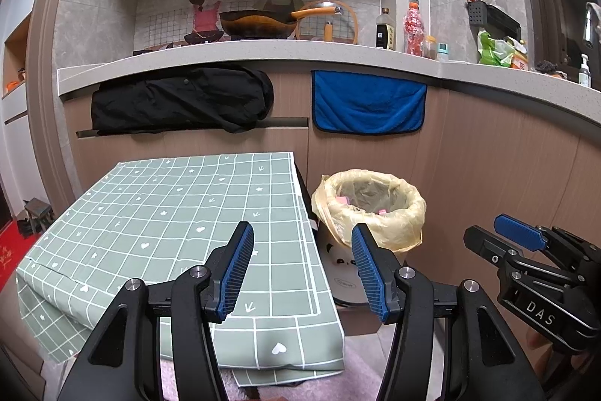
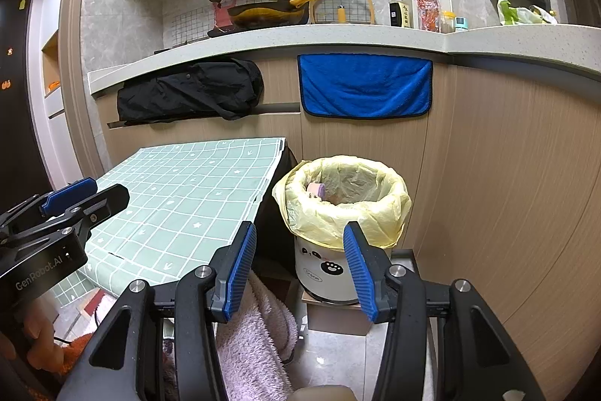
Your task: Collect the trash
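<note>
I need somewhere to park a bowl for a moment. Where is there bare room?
The green checked tablecloth is bare from its far edge by the cabinets to its right edge beside the lined bin. The counter is crowded with wok, bottles and bags.

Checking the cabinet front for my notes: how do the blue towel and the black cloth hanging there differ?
The blue towel hangs flat and squared; the black cloth is bunched and creased. The blue towel sits above the bin, the black cloth above the table. Both hang just under the counter edge.
</note>
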The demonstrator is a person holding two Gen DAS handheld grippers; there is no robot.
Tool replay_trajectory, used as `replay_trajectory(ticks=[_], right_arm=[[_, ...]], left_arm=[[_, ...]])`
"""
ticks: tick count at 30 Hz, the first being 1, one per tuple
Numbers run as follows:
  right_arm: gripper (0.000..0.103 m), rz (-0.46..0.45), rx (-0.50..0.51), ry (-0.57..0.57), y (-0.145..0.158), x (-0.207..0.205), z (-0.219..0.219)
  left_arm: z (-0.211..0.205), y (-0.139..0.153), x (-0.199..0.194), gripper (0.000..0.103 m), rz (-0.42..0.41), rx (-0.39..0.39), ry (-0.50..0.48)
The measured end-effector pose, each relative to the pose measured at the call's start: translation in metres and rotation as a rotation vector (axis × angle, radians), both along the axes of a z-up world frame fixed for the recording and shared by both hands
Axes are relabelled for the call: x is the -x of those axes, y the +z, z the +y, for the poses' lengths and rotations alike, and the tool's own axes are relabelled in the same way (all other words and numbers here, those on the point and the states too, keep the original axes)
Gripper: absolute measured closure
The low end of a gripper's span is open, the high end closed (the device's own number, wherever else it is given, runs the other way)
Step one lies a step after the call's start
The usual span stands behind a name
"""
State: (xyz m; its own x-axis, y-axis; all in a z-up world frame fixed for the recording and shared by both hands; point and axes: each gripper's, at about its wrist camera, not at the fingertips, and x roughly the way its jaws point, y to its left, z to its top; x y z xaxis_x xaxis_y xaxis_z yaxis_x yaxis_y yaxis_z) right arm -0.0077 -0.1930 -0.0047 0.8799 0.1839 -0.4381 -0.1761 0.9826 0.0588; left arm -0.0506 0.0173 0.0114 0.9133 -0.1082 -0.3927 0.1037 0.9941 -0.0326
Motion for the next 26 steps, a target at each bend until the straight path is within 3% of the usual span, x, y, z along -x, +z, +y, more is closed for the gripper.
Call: replay_trajectory(ticks=[26], right_arm=[[0.057,0.003,-0.008,-0.019,0.0,0.003,0.0]], left_arm=[[0.018,-0.009,-0.013,0.048,0.053,0.018,-0.025]])
